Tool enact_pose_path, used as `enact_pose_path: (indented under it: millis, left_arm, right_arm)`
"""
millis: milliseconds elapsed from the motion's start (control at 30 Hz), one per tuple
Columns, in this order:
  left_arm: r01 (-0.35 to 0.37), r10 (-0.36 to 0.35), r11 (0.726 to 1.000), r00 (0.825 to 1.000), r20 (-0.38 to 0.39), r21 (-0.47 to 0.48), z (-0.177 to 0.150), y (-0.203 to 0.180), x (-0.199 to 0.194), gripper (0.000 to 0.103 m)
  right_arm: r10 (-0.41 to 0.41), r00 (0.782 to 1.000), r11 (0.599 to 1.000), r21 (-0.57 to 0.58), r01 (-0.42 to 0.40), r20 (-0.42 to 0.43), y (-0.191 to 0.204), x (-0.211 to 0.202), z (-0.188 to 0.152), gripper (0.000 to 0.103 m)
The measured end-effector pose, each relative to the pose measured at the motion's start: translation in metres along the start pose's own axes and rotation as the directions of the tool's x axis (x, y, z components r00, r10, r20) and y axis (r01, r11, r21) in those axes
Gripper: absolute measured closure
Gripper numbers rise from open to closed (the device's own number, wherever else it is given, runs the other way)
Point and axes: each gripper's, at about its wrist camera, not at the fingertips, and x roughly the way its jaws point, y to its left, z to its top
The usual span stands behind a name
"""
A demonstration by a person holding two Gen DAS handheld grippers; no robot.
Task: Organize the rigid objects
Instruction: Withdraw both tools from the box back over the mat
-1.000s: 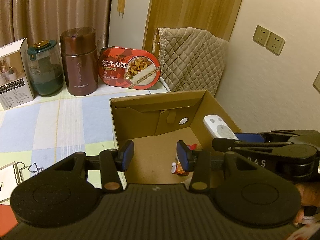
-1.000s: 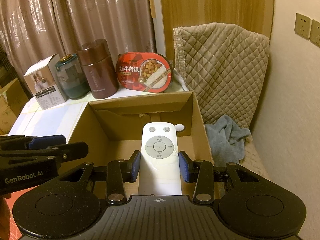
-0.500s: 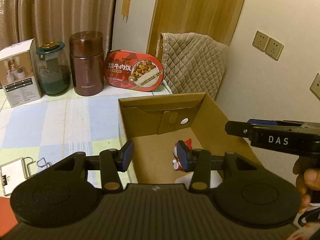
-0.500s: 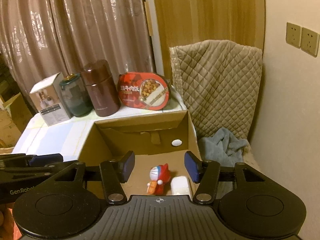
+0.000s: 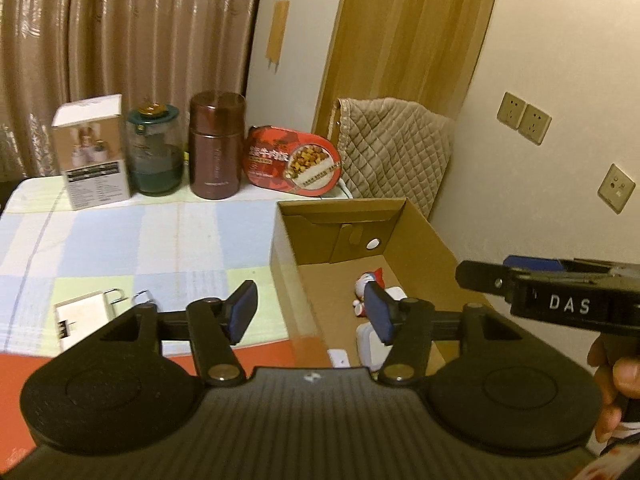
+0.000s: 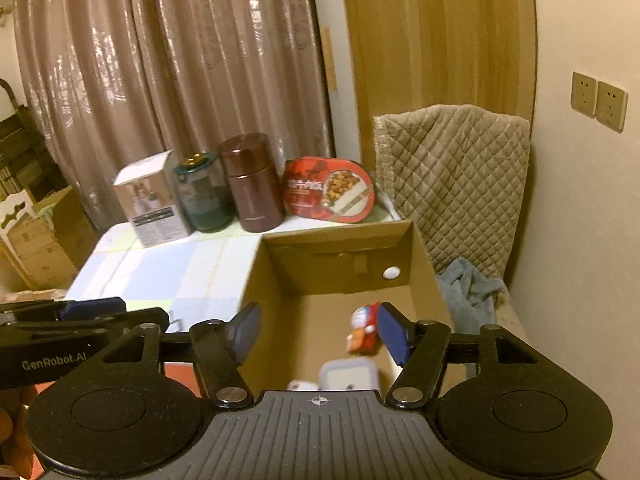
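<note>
The desk (image 5: 120,240) wears a checked cloth of pale blue, white and light green, with a red strip at its near edge. The cardboard box (image 6: 420,256) is plain brown; inside lie a red, white and blue figurine (image 6: 362,330) and a white container (image 6: 348,376). At the back stand a white carton (image 5: 94,152) with a black label band, a dark green jar (image 5: 154,152), a glossy maroon canister (image 5: 216,146) and a red meal tray (image 5: 292,162) picturing brown cubes. The curtain (image 6: 160,60) is tan-pink, the chair cover (image 6: 456,176) beige with diamond quilting. Both tongs are black with blue pads (image 5: 242,310).
</note>
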Motion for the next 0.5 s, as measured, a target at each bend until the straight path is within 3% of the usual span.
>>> enact_pose_path:
  millis: [500]
  left_arm:
    - [-0.090,0.094,0.993,0.994,0.053,-0.077,-0.046,0.073,-0.094,0.010]
  right_arm:
    - [0.077,0.997,0.997,-0.029,-0.076,0.014,0.079,-0.051,-0.044,0.025]
